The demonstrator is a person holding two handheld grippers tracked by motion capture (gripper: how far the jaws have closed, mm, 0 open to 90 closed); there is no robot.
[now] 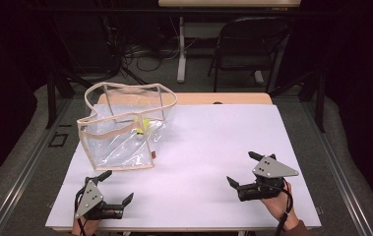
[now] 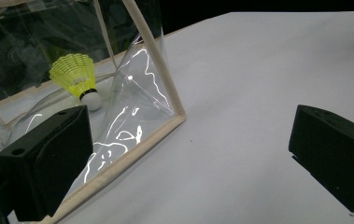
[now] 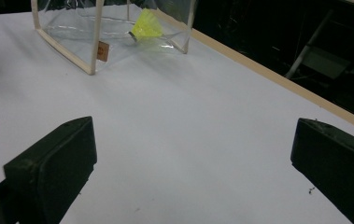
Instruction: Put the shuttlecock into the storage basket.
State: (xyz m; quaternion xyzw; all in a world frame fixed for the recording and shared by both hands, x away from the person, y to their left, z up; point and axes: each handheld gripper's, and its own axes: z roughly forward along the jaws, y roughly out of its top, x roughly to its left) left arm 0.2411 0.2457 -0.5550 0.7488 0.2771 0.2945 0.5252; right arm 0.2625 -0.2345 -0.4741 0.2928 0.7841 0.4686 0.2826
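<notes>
A clear plastic bag with beige trim [image 1: 120, 129] stands on the left half of the white table top [image 1: 208, 142]. Inside it lies a yellow shuttlecock [image 1: 141, 125] with a white cork head [image 2: 91, 100]; the right gripper view has the same shuttlecock [image 3: 146, 26] behind the bag's wall [image 3: 95, 42]. My left gripper [image 1: 116, 188] rests near the front left edge, open and holding nothing, just in front of the bag's near corner [image 2: 177, 116]. At the front right, my right gripper [image 1: 241, 168] is open and holding nothing, well away from the bag.
The wooden table edge [image 1: 223, 98] runs along the back. A dark folding chair [image 1: 253, 44] and a white table leg [image 1: 181, 49] stand behind the table, with cables on the floor. White surface lies between the two grippers.
</notes>
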